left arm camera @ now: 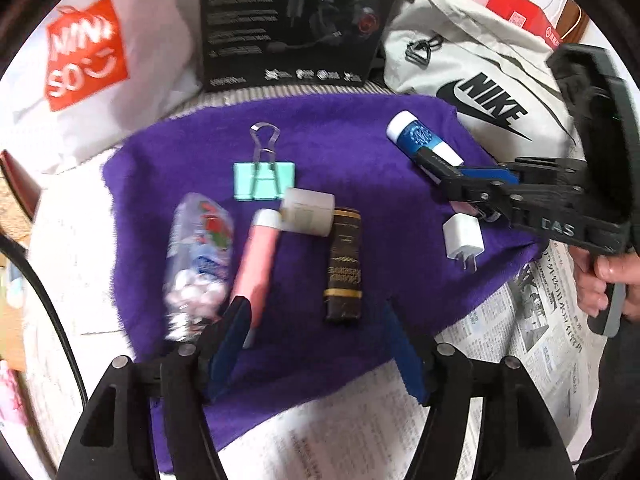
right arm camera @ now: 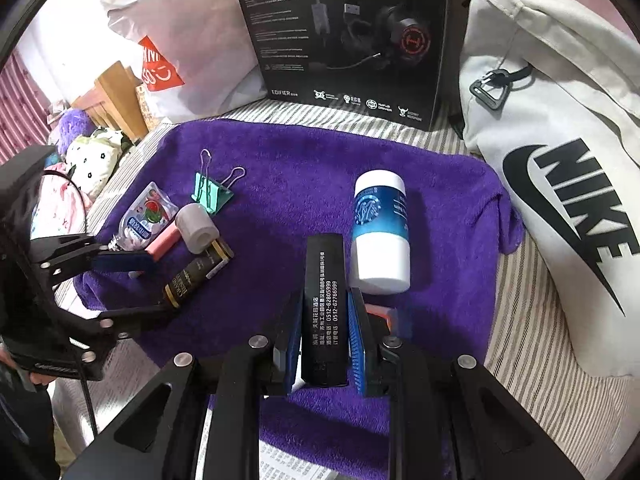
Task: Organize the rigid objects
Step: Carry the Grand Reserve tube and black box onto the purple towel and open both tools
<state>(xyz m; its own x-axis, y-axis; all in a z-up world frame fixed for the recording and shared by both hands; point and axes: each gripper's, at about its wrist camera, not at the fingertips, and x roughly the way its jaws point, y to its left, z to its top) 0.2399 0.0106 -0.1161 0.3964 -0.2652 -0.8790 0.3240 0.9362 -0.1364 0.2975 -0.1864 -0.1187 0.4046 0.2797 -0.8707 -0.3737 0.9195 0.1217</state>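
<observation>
A purple towel (left arm camera: 340, 136) (right arm camera: 288, 184) holds the objects. My right gripper (right arm camera: 324, 320) is shut on a flat black box with white print (right arm camera: 324, 304) and holds it beside a blue-and-white bottle (right arm camera: 380, 228) (left arm camera: 416, 136). My left gripper (left arm camera: 316, 332) is open above the towel's near edge, its fingers either side of a pink tube (left arm camera: 256, 264) and a dark brown bar (left arm camera: 344, 264). A small white jar (left arm camera: 308, 216), a mint binder clip (left arm camera: 264, 180), a clear plastic pouch (left arm camera: 200, 256) and a white charger plug (left arm camera: 464, 240) also lie on the towel.
A black headset box (right arm camera: 344, 36) stands behind the towel. A white Nike bag (right arm camera: 560, 184) lies on the right, a Miniso bag (left arm camera: 84, 52) at the back left. Newspaper (left arm camera: 520, 320) covers the near surface.
</observation>
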